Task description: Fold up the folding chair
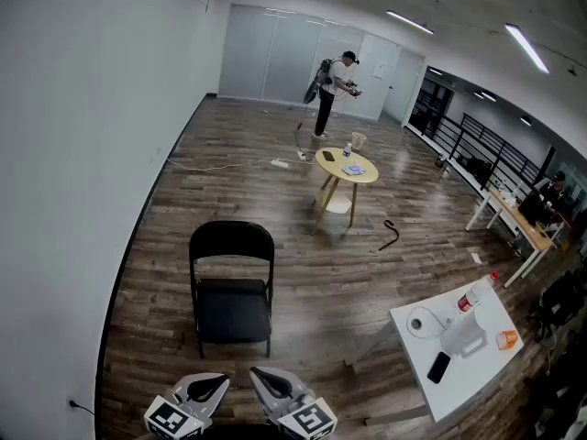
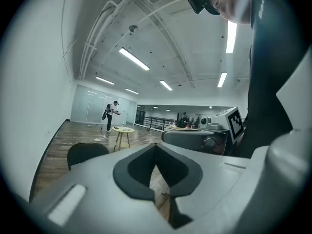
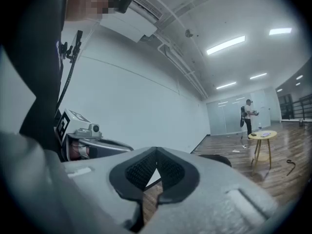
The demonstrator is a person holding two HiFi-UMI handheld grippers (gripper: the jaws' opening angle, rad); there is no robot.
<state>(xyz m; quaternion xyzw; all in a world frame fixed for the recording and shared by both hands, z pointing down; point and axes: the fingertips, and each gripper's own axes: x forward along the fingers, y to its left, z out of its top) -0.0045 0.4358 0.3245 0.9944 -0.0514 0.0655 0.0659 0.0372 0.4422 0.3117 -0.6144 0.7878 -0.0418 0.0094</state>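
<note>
A black folding chair [image 1: 231,287] stands unfolded on the wood floor, its seat facing me. Both grippers sit at the bottom edge of the head view, short of the chair and apart from it. My left gripper [image 1: 204,389] is shut with nothing in it; its own view shows the jaws [image 2: 156,147] met tip to tip and the chair's backrest [image 2: 87,152] low at the left. My right gripper [image 1: 271,385] is shut and empty too, its tips [image 3: 156,152] closed, with the chair's back [image 3: 217,159] just past them.
A white table [image 1: 459,346] with a paper roll, a jug, a phone and cups stands at the right. A round yellow table [image 1: 346,168] is beyond the chair, a dark tool [image 1: 392,235] on the floor near it. A person [image 1: 330,85] stands far back. A white wall runs along the left.
</note>
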